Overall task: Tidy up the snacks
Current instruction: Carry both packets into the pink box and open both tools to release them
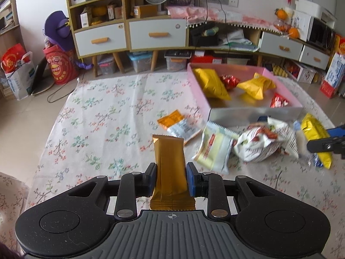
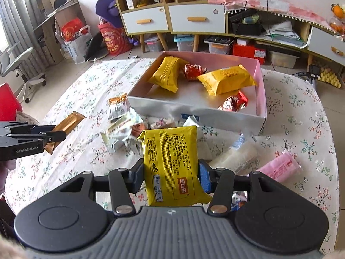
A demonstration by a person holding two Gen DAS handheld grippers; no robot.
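Left gripper [image 1: 171,180] clamps gold bar packet [image 1: 170,161]; right gripper [image 2: 171,178] clamps yellow snack pack [image 2: 172,164]. Slick wrappers may slip before reaching pink box [image 2: 262,90] ahead.

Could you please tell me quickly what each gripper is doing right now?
Left gripper: closed on the golden-brown snack bar.
Right gripper: closed on the yellow snack packet.

A yellow snack pack [image 2: 172,166] is clamped between the fingers [image 2: 204,178] of the right gripper [image 2: 171,178] above the cloth-covered bench [image 2: 291,116]. Beyond it, a pink box [image 2: 262,99] (holding yellow and red packets) is seen. At left, a brown bar [image 2: 64,127] is gripped by the left gripper [image 2: 54,135].
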